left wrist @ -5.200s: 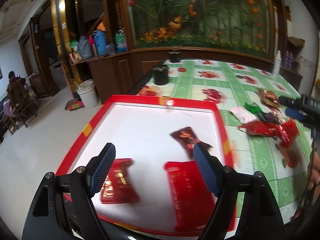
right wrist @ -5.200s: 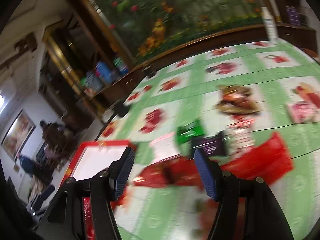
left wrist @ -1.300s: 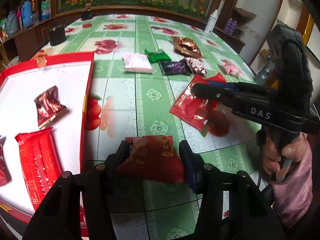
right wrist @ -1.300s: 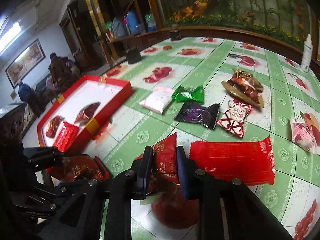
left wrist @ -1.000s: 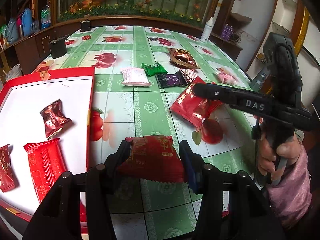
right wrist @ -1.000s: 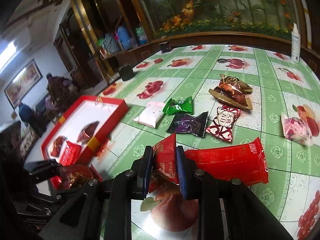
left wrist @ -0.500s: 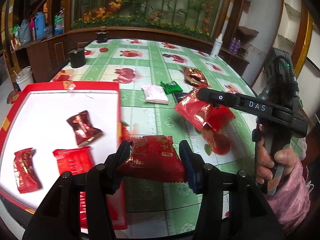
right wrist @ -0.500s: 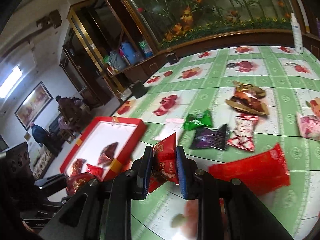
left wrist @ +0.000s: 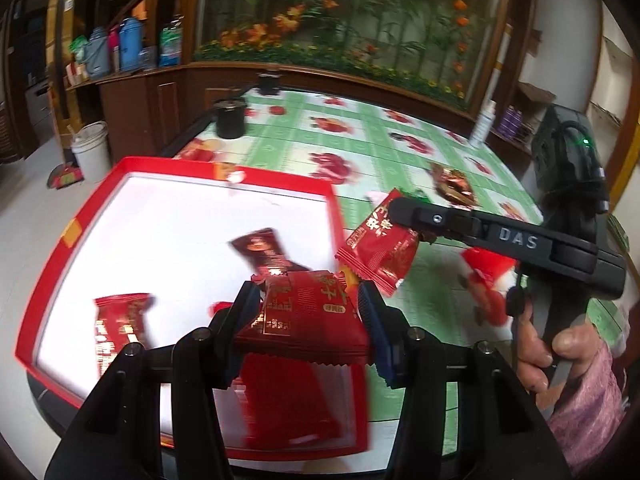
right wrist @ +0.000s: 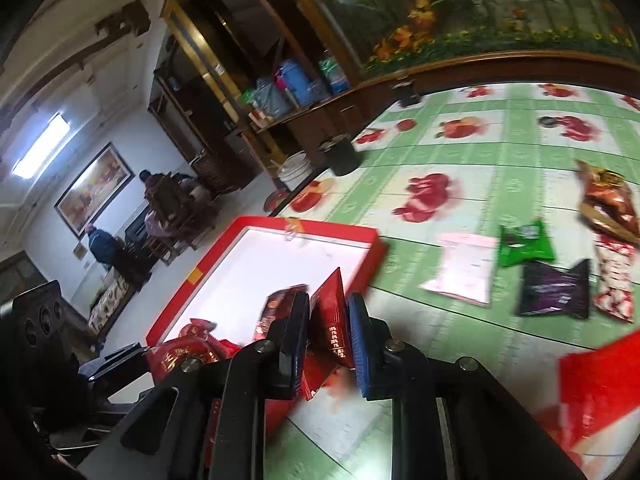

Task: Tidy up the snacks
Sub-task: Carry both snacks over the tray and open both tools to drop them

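Observation:
My left gripper (left wrist: 306,312) is shut on a dark red snack packet (left wrist: 308,316) and holds it above the near right part of the red tray (left wrist: 52,240). My right gripper (right wrist: 328,316) is shut on a red snack packet (right wrist: 330,320), which also shows in the left wrist view (left wrist: 378,248), raised just past the tray's right rim (left wrist: 336,208). The tray, also in the right wrist view (right wrist: 188,284), holds several red packets (left wrist: 116,328).
On the green fruit-print tablecloth (right wrist: 460,152) lie a pink packet (right wrist: 464,268), a green one (right wrist: 524,244), a purple one (right wrist: 556,288), a brown one (right wrist: 608,200) and a large red bag (right wrist: 600,380). A black cup (left wrist: 230,118) stands behind the tray.
Both grippers have swung left towards the tray with their packets. The left packet is now over the tray; the right packet has reached its right rim.

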A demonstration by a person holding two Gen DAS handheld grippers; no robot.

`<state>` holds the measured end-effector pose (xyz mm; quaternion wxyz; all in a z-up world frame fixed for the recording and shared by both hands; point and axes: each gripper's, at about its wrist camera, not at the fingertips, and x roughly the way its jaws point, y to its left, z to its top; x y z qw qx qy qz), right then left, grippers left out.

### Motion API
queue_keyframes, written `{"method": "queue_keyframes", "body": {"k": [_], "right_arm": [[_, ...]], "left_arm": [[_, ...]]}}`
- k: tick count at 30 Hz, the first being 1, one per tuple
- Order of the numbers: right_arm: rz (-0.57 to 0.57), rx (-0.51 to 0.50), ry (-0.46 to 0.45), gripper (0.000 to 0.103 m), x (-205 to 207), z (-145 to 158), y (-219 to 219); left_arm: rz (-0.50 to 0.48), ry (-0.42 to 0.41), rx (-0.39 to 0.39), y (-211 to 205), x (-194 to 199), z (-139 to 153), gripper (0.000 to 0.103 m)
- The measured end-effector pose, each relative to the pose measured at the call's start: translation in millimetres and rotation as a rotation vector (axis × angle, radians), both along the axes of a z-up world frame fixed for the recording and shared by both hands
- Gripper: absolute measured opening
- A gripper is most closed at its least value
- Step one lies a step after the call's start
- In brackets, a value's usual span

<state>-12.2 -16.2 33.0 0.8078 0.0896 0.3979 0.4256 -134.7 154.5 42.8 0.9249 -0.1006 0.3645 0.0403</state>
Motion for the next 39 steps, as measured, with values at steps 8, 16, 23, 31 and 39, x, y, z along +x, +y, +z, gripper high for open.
{"method": "queue_keyframes", "body": {"k": [8, 16, 23, 31, 39], "right_arm": [[0.081, 0.017, 0.033, 0.02, -1, -5, 62], [0.156, -0.017, 0.022, 0.02, -10, -9, 119], [0.182, -0.045, 0.02, 0.02, -13, -15, 138], [0.169, -0.118, 0.017, 0.023, -12, -25, 138], [0.122, -0.075, -0.025, 0.041, -7, -9, 116]], "left_arm": [[0.105, -0.006, 0.029, 34, -5, -3, 0.05], [0.188, 0.001, 0.067, 68, 3, -8, 0.05], [0.249, 0.035, 0.1, 90, 18, -15, 0.05], [0.286, 0.095, 0.106, 96, 24, -25, 0.051], [0.308, 0.083, 0.126, 87, 21, -15, 0.062]]}}
